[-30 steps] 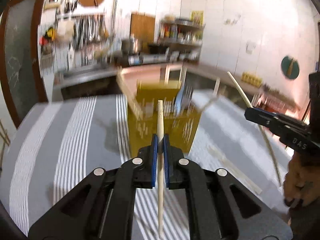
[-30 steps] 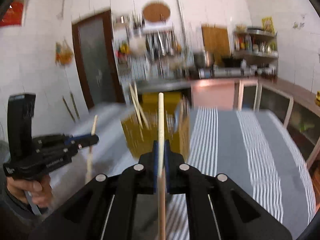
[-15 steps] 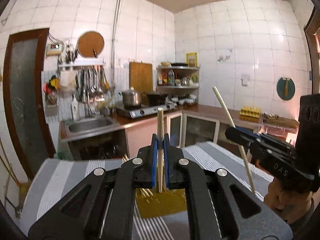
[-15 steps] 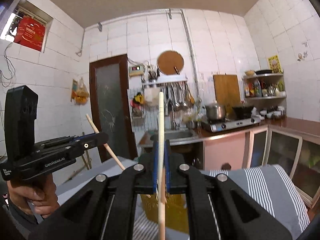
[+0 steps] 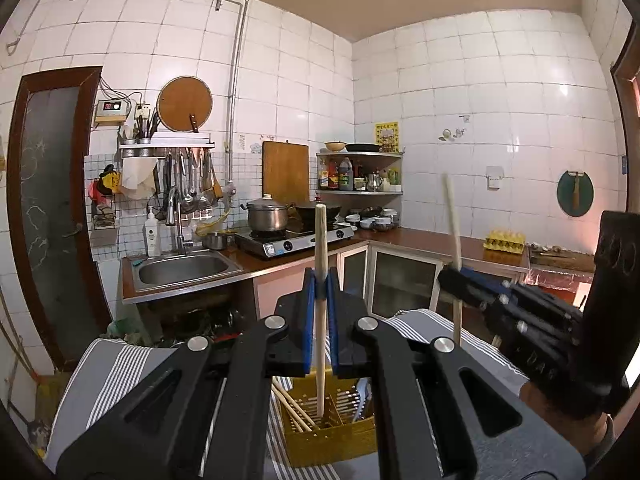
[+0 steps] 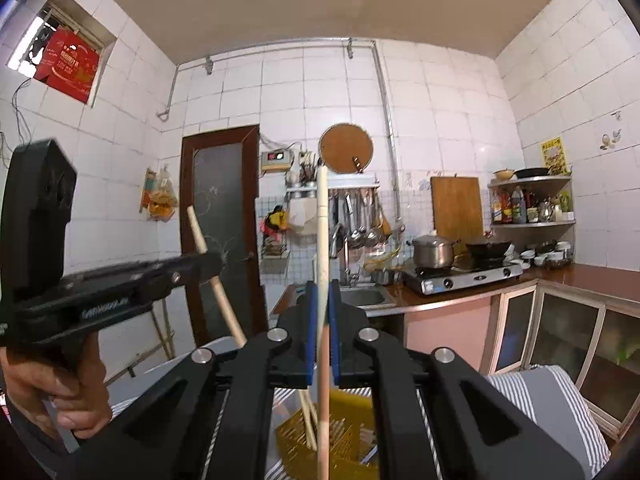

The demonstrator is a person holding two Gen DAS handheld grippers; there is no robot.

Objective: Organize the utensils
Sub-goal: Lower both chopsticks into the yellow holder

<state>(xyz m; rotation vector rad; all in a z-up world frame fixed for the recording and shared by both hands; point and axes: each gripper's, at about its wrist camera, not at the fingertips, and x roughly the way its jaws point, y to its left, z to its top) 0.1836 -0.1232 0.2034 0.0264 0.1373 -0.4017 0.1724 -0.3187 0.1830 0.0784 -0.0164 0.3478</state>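
Observation:
My left gripper (image 5: 320, 292) is shut on a pale wooden chopstick (image 5: 320, 236) that stands nearly upright, its lower end over the yellow slotted utensil basket (image 5: 340, 440). Several chopsticks (image 5: 292, 408) lean in the basket's left side. In the right wrist view my right gripper (image 6: 322, 308) is shut on a second upright chopstick (image 6: 322, 216) above the same basket (image 6: 352, 428). Each gripper shows in the other's view: the right gripper (image 5: 454, 280) with its stick at right, the left gripper (image 6: 210, 262) with its slanted stick at left, held by a hand (image 6: 60, 392).
The basket stands on a table under a grey cloth with white stripes (image 5: 104, 372). Behind it run a counter with a steel sink (image 5: 180, 270), a gas stove with a pot (image 5: 266, 216), glass-door cabinets (image 5: 404, 280) and a dark door (image 5: 48, 208) at left.
Both grippers have risen and tipped up towards level with their chopsticks. The basket has dropped from mid-frame to the bottom edge, and the kitchen wall now fills both views.

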